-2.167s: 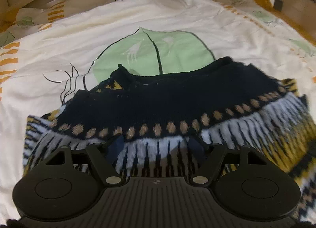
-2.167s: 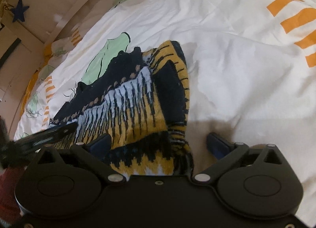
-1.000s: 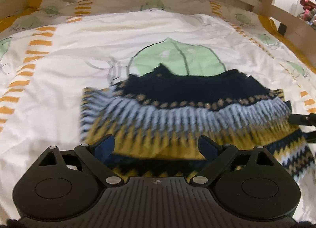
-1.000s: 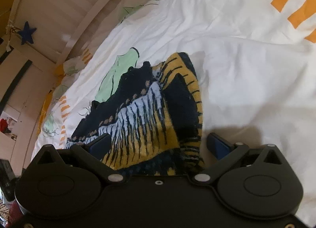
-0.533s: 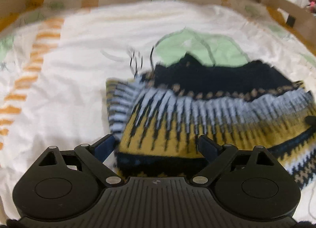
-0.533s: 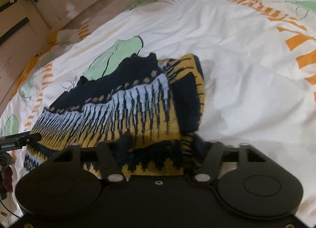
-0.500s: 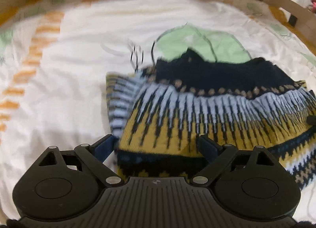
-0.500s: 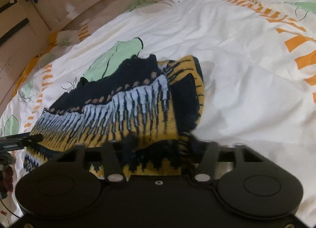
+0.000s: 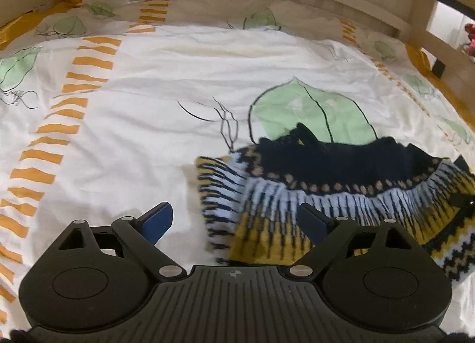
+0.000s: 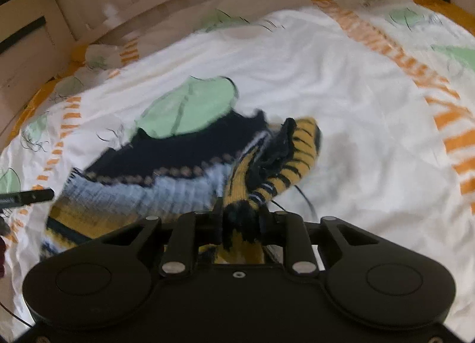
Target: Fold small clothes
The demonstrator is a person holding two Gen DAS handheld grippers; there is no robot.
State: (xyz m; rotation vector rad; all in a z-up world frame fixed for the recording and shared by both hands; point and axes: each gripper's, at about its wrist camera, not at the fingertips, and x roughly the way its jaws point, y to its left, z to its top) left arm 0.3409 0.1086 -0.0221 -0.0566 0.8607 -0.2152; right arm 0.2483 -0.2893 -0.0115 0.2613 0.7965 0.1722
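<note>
The sweater [image 9: 341, 182] lies mid-bed [image 9: 148, 105], clear sheet all round. Right gripper [image 10: 240, 218] jaws are closing, pinching its lifted yellow edge; left gripper [image 9: 234, 218] jaws spread, empty, over its left edge.

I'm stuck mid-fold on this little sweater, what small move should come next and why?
Probably carry the right gripper across the sweater toward its far side. Its jaws are closing on a bunched sleeve, raised off the bedspread, while the left gripper is open and empty, leaving the body flat.
</note>
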